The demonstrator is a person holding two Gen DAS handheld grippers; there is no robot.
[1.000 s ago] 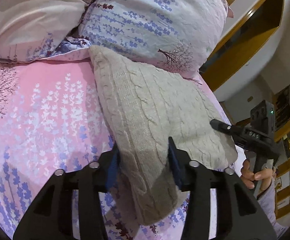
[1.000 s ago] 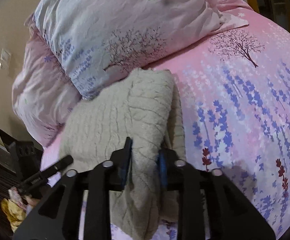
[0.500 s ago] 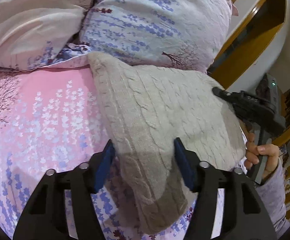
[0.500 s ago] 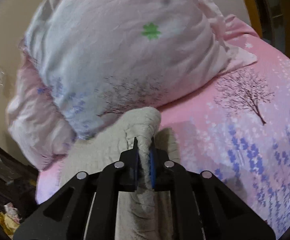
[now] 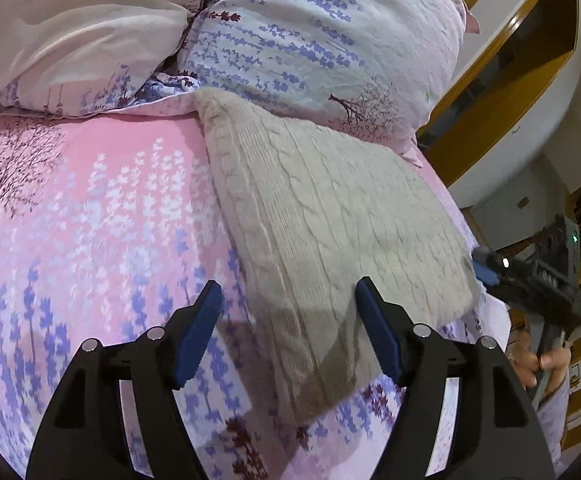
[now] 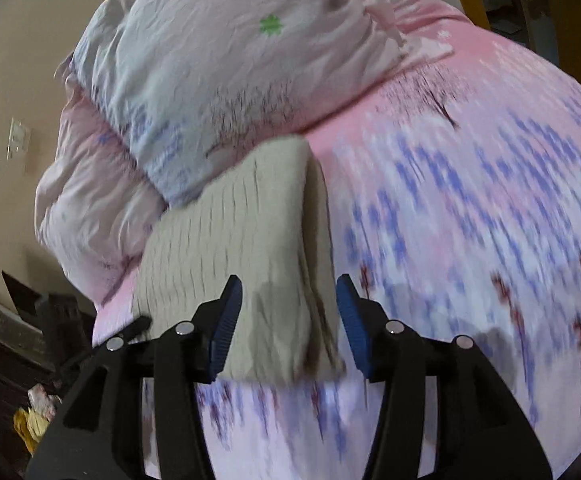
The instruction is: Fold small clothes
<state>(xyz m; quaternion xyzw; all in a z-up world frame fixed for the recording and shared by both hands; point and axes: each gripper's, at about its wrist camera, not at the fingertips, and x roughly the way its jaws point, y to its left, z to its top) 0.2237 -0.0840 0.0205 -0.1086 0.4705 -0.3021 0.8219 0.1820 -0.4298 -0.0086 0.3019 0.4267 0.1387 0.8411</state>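
Observation:
A beige cable-knit sweater (image 5: 330, 216) lies folded flat on the pink floral bed sheet (image 5: 90, 208), its far edge against a pillow. My left gripper (image 5: 290, 300) hovers over the sweater's near corner. Its jaws are opening, and the blue pads stand clear of the knit on both sides. In the blurred right wrist view, the sweater (image 6: 234, 232) has its near edge below my right gripper (image 6: 289, 300). These jaws are opening too, with no pad pressing on the cloth. The right gripper (image 5: 486, 270) also shows at the sweater's right edge, held by a hand (image 5: 538, 360).
Two floral pillows (image 5: 310, 32) (image 5: 70, 28) are stacked behind the sweater. The bed's edge runs just right of the sweater, with a wooden frame (image 5: 502, 92) beyond. Dark furniture and floor clutter (image 6: 34, 420) lie past the bed's left edge in the right wrist view.
The right gripper, shut on a fold of the sweater half a second ago, has let go and pulled back. The left jaws have widened off the sweater, which now lies flat.

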